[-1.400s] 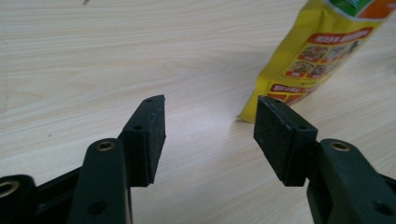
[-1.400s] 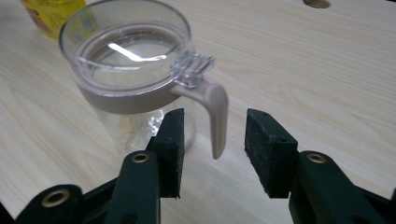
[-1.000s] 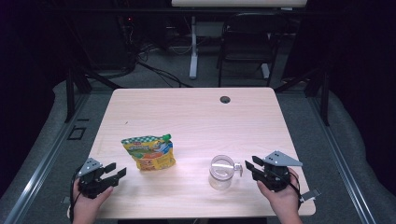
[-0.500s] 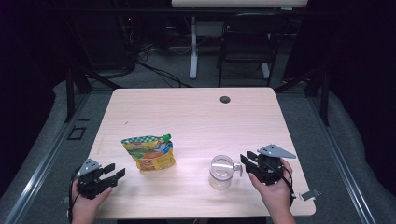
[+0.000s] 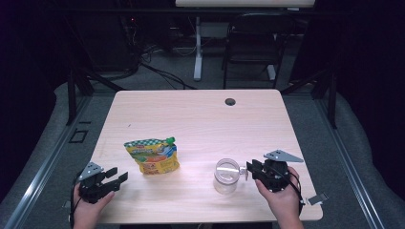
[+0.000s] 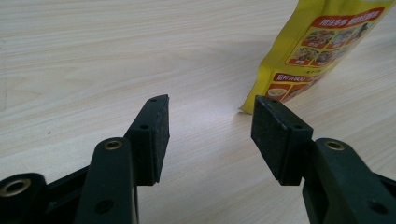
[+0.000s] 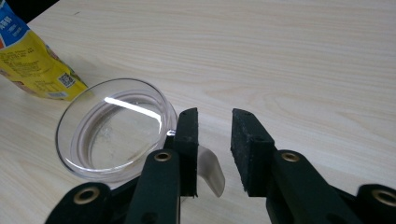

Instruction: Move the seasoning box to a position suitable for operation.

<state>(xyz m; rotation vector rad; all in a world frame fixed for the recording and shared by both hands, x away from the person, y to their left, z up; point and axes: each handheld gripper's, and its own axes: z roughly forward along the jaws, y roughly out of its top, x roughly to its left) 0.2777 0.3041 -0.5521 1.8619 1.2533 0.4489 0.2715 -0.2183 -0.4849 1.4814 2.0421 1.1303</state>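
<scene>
R hand-held gripper (image 7: 212, 149) jaws closing round glass cup (image 7: 114, 130) handle; L hand-held gripper (image 6: 210, 135) open, empty.

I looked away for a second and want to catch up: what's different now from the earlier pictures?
The right gripper has edged left toward the clear glass cup, and its jaws have just been closing around the cup's handle, which sits between them; the far pad isn't yet touching it. The left gripper, yellow pouch and cup stayed put.
</scene>
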